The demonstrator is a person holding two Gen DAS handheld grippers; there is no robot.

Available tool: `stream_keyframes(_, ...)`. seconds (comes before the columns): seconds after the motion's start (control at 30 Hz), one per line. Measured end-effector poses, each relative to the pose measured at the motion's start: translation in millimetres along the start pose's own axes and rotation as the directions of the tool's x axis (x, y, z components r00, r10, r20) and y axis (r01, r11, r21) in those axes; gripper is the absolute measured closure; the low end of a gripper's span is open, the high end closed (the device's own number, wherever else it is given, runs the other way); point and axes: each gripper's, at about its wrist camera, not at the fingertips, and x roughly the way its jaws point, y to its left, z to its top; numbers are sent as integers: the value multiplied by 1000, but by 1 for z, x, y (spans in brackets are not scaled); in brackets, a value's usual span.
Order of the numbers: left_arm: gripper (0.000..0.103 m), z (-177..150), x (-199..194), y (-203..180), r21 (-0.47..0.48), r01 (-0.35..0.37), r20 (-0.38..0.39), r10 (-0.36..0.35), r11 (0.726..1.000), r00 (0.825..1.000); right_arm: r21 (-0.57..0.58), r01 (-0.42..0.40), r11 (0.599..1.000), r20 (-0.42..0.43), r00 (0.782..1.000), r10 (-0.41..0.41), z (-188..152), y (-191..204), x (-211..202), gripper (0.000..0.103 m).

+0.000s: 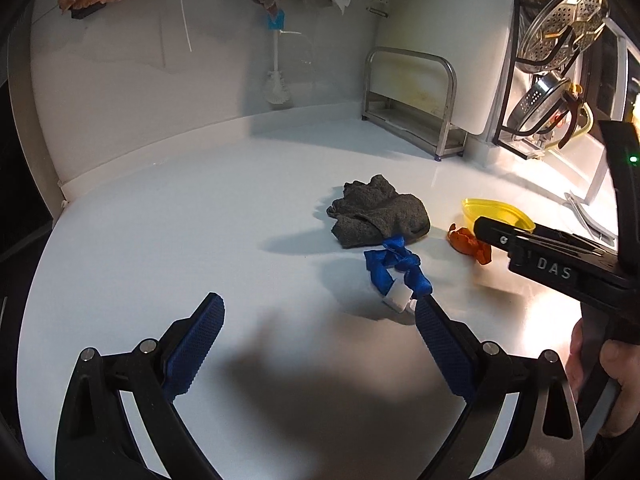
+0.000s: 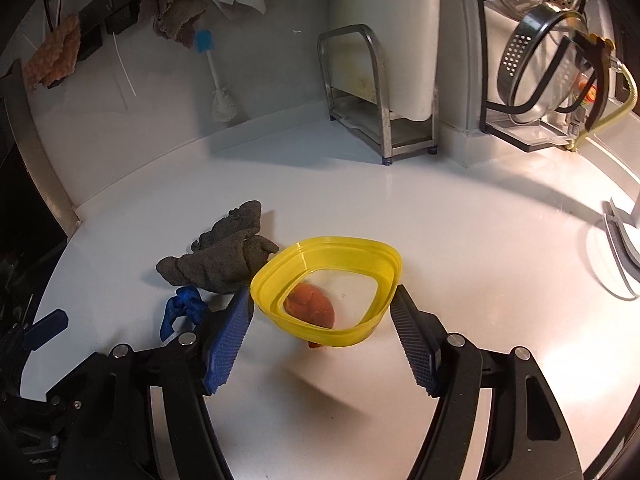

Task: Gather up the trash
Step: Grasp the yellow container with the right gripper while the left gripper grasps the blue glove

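Observation:
A yellow plastic container (image 2: 328, 280) sits tilted between my right gripper's (image 2: 322, 300) wide-spread fingers; I cannot tell if the pads touch it. An orange scrap (image 2: 312, 306) shows through it and lies beside it in the left wrist view (image 1: 466, 242). The container's rim (image 1: 496, 212) shows there too. A grey crumpled cloth (image 1: 376, 212) lies mid-counter, also in the right wrist view (image 2: 220, 260). A blue strap (image 1: 396, 268) with a white tag (image 1: 398, 299) lies in front of it. My left gripper (image 1: 320, 306) is open and empty, its right fingertip beside the white tag.
A white counter (image 1: 200, 220) meets a white wall. A steel rack (image 1: 412, 100) holding a white board stands at the back. A wire rack with metal colanders (image 2: 540, 64) is at the right. A bottle brush (image 1: 276, 76) and rags hang on the wall.

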Motion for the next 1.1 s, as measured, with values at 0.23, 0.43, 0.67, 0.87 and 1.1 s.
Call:
stream_keyframes(0.23, 9, 10, 18, -26, 12, -35, -22, 35, 999, 999, 44, 18, 999, 59, 998, -20, -9, -26, -31, 35)
stream_keyframes(0.43, 9, 22, 40, -43, 6, -51, -71, 51, 999, 996, 104, -14, 994, 68, 998, 7, -12, -43, -39, 35)
stream_keyframes(0.67, 11, 27, 63, -48, -8, -56, -131, 55, 998, 990, 152, -50, 987, 84, 996, 38, -7, -56, -43, 35)
stream_keyframes(0.87, 34, 26, 71, -52, 13, -64, -163, 65, 998, 985, 169, -66, 983, 93, 994, 50, -7, -60, -45, 35)
stream_keyframes(1.1, 71, 24, 70, -50, 2, -13, -164, 13, 1000, 986, 152, -62, 986, 88, 995, 49, -8, -56, -43, 35)
